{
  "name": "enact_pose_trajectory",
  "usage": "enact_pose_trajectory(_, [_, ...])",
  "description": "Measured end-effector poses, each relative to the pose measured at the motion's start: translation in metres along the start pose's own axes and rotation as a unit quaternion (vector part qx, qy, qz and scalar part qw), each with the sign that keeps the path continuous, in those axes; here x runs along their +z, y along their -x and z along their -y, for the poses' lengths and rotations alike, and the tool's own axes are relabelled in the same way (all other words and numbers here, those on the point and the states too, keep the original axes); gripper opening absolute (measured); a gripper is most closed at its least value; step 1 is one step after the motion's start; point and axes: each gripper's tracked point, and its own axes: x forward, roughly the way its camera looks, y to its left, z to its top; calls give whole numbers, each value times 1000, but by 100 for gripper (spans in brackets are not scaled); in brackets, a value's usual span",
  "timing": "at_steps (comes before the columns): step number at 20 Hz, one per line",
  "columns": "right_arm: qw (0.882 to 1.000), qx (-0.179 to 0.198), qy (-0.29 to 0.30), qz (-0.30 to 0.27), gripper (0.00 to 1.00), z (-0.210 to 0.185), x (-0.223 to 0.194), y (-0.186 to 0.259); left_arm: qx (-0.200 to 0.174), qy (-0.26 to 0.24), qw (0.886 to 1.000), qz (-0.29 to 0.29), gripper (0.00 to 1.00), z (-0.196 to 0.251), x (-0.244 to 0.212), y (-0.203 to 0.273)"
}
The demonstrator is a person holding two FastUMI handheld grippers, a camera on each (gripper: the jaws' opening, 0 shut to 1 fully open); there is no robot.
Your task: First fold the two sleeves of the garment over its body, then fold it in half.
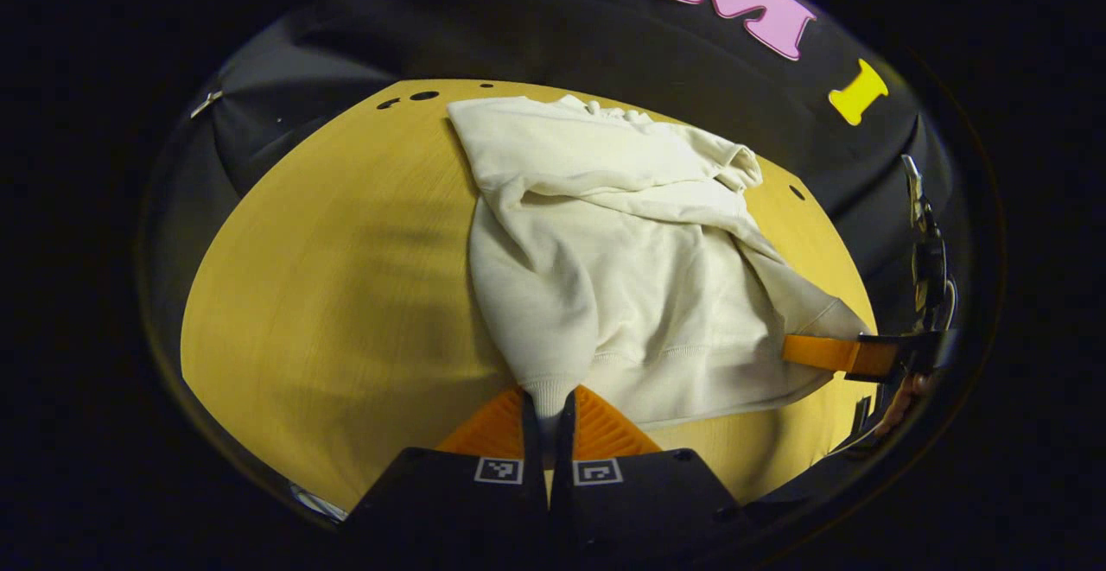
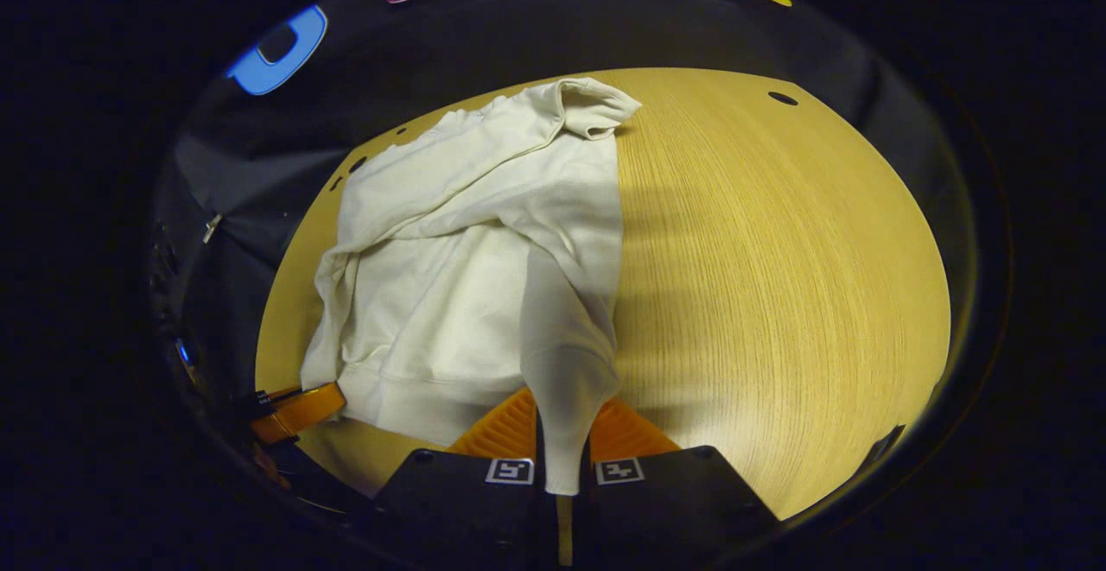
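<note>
Seemingly, each sleeve cuff is pinched by the left gripper (image 1: 548, 415) and right gripper (image 2: 562, 433) over the sweatshirt (image 1: 639, 269), halving undone.

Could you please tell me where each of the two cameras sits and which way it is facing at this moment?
Left gripper view: rides the left gripper, looking forward over the table at the cream garment; its fingers pinch a sleeve cuff.
Right gripper view: rides the right gripper, facing the garment from its other side; its fingers clamp the other sleeve.
Shared: garment, table, and each view shows the other gripper at the hem.
</note>
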Motion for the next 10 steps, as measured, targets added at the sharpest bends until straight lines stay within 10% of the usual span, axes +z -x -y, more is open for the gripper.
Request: enact_pose_trajectory(10, [998,56,-6,39,11,-46,90,8,-36,-10,999,32,7,17,94,29])
